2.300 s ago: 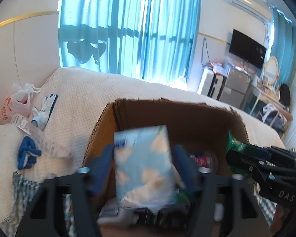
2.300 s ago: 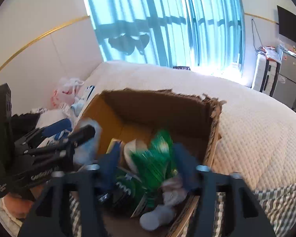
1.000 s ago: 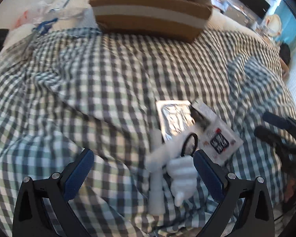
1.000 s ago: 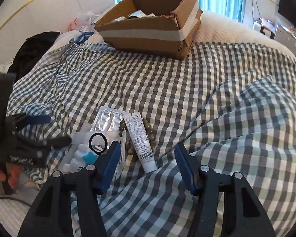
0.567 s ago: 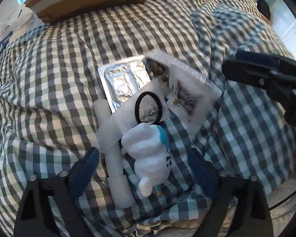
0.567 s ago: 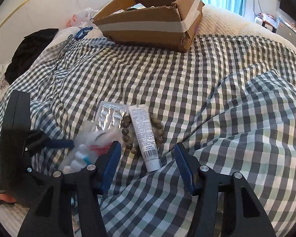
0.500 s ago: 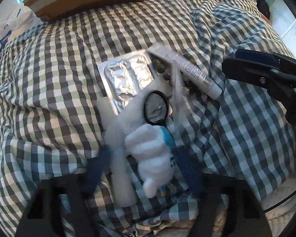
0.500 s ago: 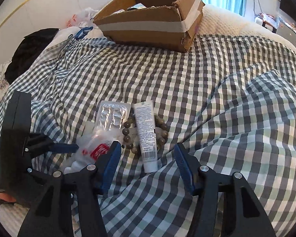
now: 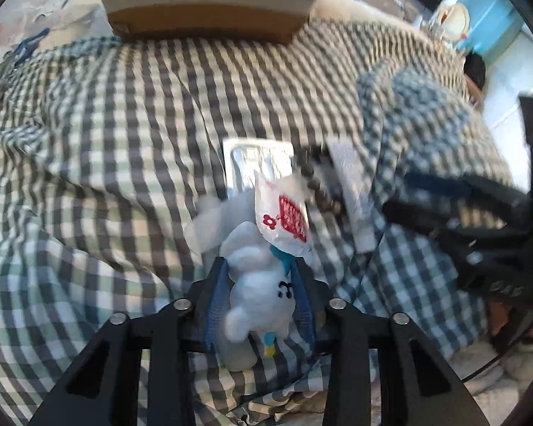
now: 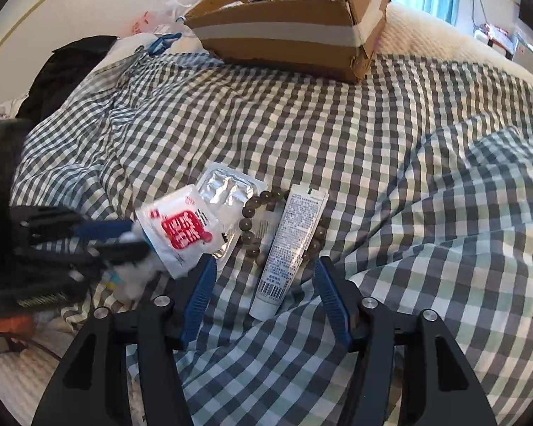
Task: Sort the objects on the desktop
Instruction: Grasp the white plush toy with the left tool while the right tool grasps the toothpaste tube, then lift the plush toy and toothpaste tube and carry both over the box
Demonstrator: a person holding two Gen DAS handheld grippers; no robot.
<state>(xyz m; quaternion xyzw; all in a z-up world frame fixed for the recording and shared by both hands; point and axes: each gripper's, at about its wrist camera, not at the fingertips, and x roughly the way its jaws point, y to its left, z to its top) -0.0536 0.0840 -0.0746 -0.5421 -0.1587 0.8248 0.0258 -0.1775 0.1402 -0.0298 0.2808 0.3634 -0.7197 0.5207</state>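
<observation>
Left wrist view: the left gripper [image 9: 261, 294] is closed on a white plush toy [image 9: 256, 294], a clear packet with a red label [image 9: 284, 216] draped over it, presumably so it can be carried to the cardboard box [image 9: 209, 0] at the far edge of the checked cloth [image 9: 106, 142]. The right gripper [image 10: 263, 298] is held wide open and empty over the white tube [image 10: 291, 241], which lies across the bead bracelet [image 10: 252, 227] beside the foil blister pack [image 10: 227, 186], likely as the next pick.
</observation>
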